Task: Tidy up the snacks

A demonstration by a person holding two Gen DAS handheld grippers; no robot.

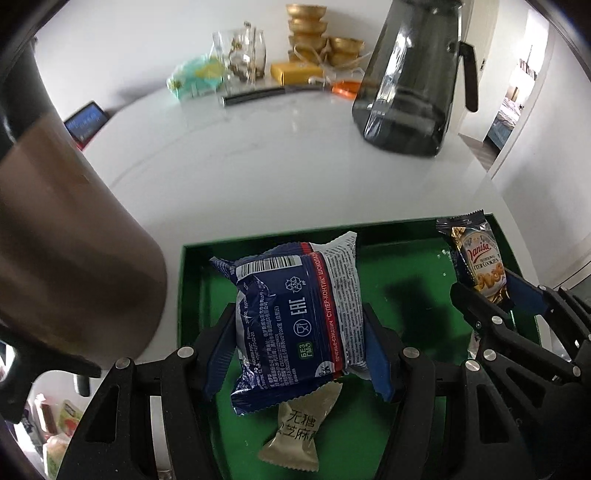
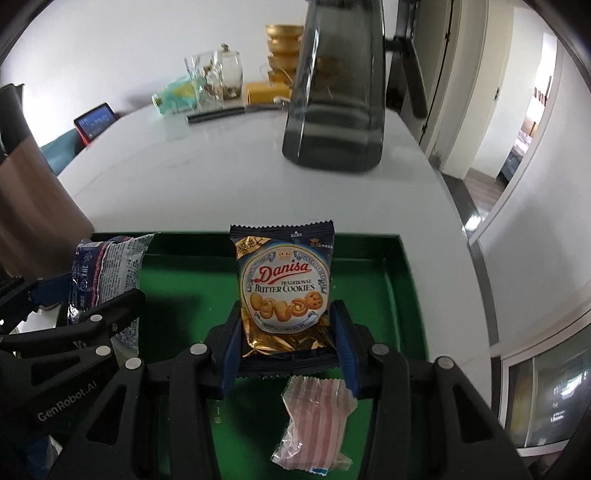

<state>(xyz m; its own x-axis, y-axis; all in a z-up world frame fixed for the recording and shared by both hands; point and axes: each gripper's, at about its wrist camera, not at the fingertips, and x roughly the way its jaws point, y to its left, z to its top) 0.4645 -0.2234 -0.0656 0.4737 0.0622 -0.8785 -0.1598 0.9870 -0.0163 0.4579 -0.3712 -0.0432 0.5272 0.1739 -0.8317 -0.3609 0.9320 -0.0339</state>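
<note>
My left gripper [image 1: 299, 347] is shut on a blue and white sandwich-cookie packet [image 1: 299, 306], held above the green tray [image 1: 192, 273]. A beige wrapped candy [image 1: 295, 428] lies on the tray floor just under that packet. My right gripper [image 2: 288, 347] is shut on a Danisa butter cookies packet [image 2: 284, 288], upright over the same green tray [image 2: 402, 280]. A pink striped wrapped candy [image 2: 314, 424] lies on the tray below it. Each view shows the other gripper at its edge: the right gripper [image 1: 498, 299] with the Danisa packet [image 1: 476, 254], the left gripper [image 2: 92, 306] with the blue packet [image 2: 103, 277].
A brown cylindrical container [image 1: 70, 243] stands close on the left of the tray. A dark glass pitcher [image 1: 410, 81] stands on the white table [image 1: 240, 155] beyond it. Glass jars [image 1: 240, 55], gold bowls [image 1: 310, 33], a yellow box [image 1: 295, 72] and a black pen [image 1: 255, 96] line the far edge.
</note>
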